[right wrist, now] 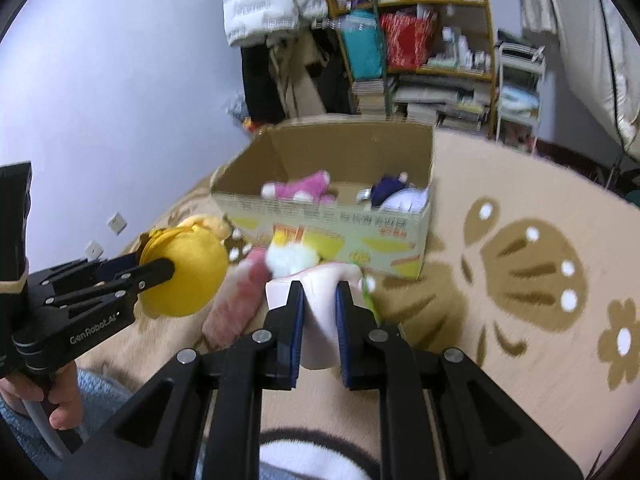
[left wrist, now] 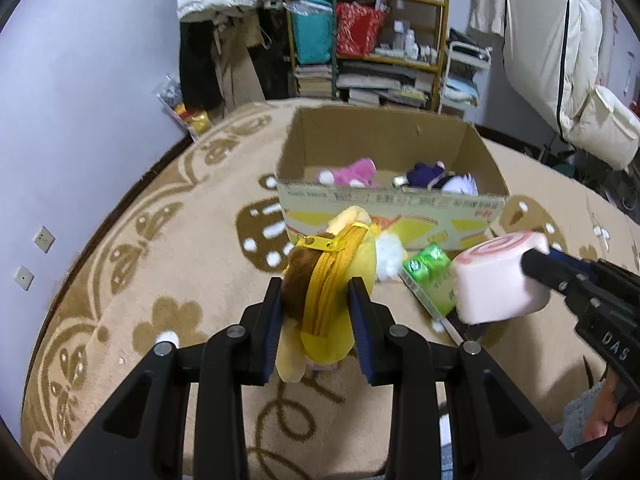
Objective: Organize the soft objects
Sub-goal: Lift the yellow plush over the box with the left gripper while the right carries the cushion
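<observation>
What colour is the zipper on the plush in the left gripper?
Yellow zipper; clearest in the left wrist view.

**Soft plush, matt plastic, plain cardboard**

The yellow toy (left wrist: 332, 280) is short-piled plush with a woven zip tape and a small shiny metal pull. The pink roll (left wrist: 500, 276) looks smooth and spongy, matt, perhaps foam under fine cloth; blur hides its weave. Each gripper, left (left wrist: 316, 320) and right (right wrist: 318, 328), is matt black plastic with dull silver metal pins and blue rubbery pads (left wrist: 362, 336). The box (left wrist: 400, 208) is raw brown cardboard, printed outside. The carpet (left wrist: 180, 240) is fuzzy, tufted pile. The green packet (left wrist: 428, 262) is glossy film.
</observation>
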Available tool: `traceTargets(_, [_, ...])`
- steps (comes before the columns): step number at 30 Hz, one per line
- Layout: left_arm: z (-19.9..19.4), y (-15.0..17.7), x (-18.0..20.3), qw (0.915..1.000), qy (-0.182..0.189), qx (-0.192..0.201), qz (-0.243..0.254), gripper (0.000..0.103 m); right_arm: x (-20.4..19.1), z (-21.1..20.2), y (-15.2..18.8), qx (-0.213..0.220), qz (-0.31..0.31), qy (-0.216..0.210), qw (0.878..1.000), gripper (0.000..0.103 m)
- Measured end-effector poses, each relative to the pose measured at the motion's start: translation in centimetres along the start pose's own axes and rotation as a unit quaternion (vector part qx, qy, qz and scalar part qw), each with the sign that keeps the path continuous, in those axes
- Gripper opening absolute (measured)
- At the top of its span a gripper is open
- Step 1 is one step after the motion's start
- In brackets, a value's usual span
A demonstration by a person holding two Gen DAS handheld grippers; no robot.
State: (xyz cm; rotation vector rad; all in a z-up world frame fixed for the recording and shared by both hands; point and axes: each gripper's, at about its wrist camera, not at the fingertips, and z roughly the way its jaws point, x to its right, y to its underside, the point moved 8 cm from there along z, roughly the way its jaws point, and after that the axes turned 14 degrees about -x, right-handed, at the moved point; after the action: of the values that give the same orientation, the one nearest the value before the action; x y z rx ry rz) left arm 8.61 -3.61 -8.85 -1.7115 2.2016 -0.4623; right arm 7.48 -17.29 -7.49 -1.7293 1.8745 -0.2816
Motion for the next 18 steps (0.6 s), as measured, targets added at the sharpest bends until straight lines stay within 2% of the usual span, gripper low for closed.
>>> traceTargets(3, [-0.9,-0.5,-0.3,0.9995,-0.016,0.027,0.0,0.03,0.0,-1.4,-0.9,0.04,-0.002,0.011,0.999,0.016])
traceTargets(7, [-1.9,-1.1,-0.1,0.9988,-0.022,0.043,0.012,0.03,-0.1,-3.1,-2.1,0.08,-0.01,0.025,0.996,0.016])
traceTargets(13, [-3.0,-2.4,-0.1,0.9974,-0.027,0.066,0.011,0.025,-0.1,-3.8,-3.4,0.106,-0.015,0.031,0.994,0.016])
traceTargets(15, [-3.0,-2.7,-0.1,0.9976,-0.019,0.066,0.01,0.02,-0.2,-3.8,-3.8,0.111,-0.016,0.034,0.993,0.016])
traceTargets(18, [-2.0,-2.9,0.2,0.999,0.006,0.043,0.014,0.018,-0.2,-3.5,-4.0,0.109,-0.014,0.032,0.993,0.016])
